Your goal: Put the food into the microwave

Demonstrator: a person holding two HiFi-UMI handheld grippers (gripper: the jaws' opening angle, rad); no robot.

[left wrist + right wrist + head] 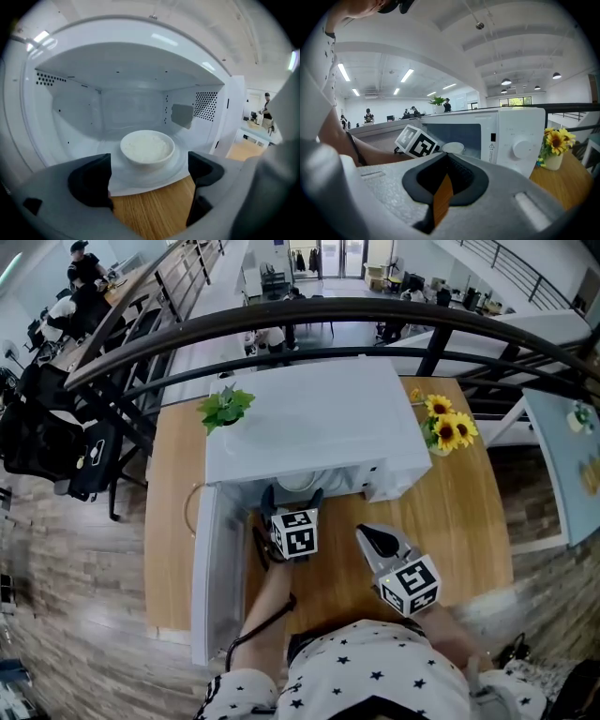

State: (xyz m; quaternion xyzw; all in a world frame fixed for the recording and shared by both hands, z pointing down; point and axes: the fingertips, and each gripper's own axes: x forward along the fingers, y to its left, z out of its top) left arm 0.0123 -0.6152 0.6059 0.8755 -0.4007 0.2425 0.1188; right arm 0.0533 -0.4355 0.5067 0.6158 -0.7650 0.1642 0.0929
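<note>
A white bowl of rice sits on the glass turntable inside the white microwave, whose door hangs open to the left. My left gripper is open just in front of the cavity, its jaws apart from the bowl and holding nothing. In the head view the left gripper points into the opening, where the bowl partly shows. My right gripper hovers over the table to the right, shut and empty. The right gripper view shows the right gripper, the bowl and the microwave's dial panel.
A vase of sunflowers stands on the wooden table right of the microwave. A small green plant sits at the microwave's back left. A dark railing runs behind the table, with a drop beyond.
</note>
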